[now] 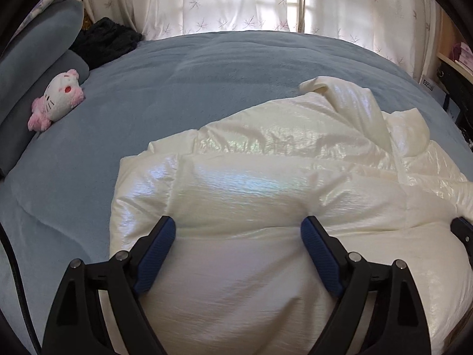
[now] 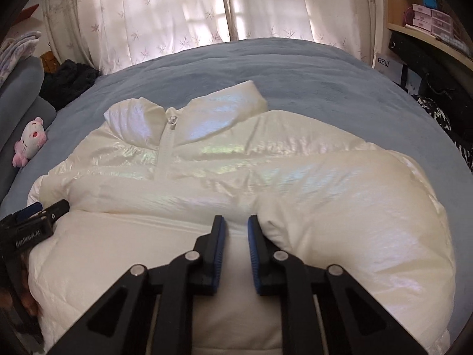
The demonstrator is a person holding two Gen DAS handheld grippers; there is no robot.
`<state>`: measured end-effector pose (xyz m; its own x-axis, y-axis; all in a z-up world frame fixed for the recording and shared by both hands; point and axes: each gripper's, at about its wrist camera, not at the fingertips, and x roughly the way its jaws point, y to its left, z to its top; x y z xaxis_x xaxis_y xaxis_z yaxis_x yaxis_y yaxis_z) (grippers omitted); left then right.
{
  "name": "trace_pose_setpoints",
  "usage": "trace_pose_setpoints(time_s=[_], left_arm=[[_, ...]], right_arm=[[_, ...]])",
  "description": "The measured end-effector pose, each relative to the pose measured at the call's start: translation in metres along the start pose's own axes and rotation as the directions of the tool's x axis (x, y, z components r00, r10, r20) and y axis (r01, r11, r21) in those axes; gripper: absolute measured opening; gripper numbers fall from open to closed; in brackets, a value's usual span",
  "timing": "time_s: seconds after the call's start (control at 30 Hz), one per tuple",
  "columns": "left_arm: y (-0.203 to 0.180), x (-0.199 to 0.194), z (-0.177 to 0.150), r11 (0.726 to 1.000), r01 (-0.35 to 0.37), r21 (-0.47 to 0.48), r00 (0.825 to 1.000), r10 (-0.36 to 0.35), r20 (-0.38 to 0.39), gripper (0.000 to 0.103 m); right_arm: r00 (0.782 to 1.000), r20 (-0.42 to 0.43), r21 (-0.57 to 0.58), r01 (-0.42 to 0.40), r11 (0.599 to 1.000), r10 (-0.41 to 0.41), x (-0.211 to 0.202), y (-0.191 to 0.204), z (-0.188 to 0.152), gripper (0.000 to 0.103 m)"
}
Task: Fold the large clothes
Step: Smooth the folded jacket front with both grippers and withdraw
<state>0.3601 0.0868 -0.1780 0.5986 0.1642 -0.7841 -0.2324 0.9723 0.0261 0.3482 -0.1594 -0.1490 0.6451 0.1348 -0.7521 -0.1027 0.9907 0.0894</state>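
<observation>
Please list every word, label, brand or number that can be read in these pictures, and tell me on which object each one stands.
"GenRobot.AI": on the black body of the left gripper, seen in the right wrist view; small, so my reading is uncertain.
"白云山": on a white box beside the bed, at the right.
The same white box in the left wrist view: characters show, too distorted to read.
Small boxes on the shelf: print too small to read.
White jacket: no text visible.

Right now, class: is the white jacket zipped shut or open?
Shut at least near the collar: the white jacket has its zipper pull there; lower down, cannot tell.
</observation>
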Motion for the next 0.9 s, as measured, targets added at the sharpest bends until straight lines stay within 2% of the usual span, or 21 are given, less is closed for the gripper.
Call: trace_pose_setpoints(time_s=[0.17,0.4,0.47,0.67,0.9], left_arm=[[0.002,0.0,0.0,1.0,-0.008,0.004,1.0,0.008,-0.012,0.087],[0.004,-0.031,-0.002,0.999,-0.031,0.022,0.999,0.032,-0.03,0.087],[0.004,-0.046,-0.006,0.999,-0.031,0.029,0.999,0.032,-0.024,0.087],[0.007,-0.111,-0.023,0.999,-0.02,0.049,0.999,0.018,0.033,0.087],[0.02,-0.18,-0.036,1.0,-0.003,0.03,0.997,0.0,0.078,0.087]], right_arm=[[1.0,0.005,0.074,-0.029,0.997,0.029,0.0,-0.015,-0.002,0.014],[1.0,0.001,0.068,-0.008,0.998,0.008,-0.03,-0.01,-0.003,0.017],[1.0,0.004,0.061,-0.002,0.998,0.002,-0.044,-0.007,-0.006,0.018],[0.998,0.038,0.045,-0.05,0.998,0.049,-0.101,-0.001,-0.022,0.018],[0.994,0.09,0.049,-0.074,0.996,0.069,-0.167,0.0,-0.039,0.019]])
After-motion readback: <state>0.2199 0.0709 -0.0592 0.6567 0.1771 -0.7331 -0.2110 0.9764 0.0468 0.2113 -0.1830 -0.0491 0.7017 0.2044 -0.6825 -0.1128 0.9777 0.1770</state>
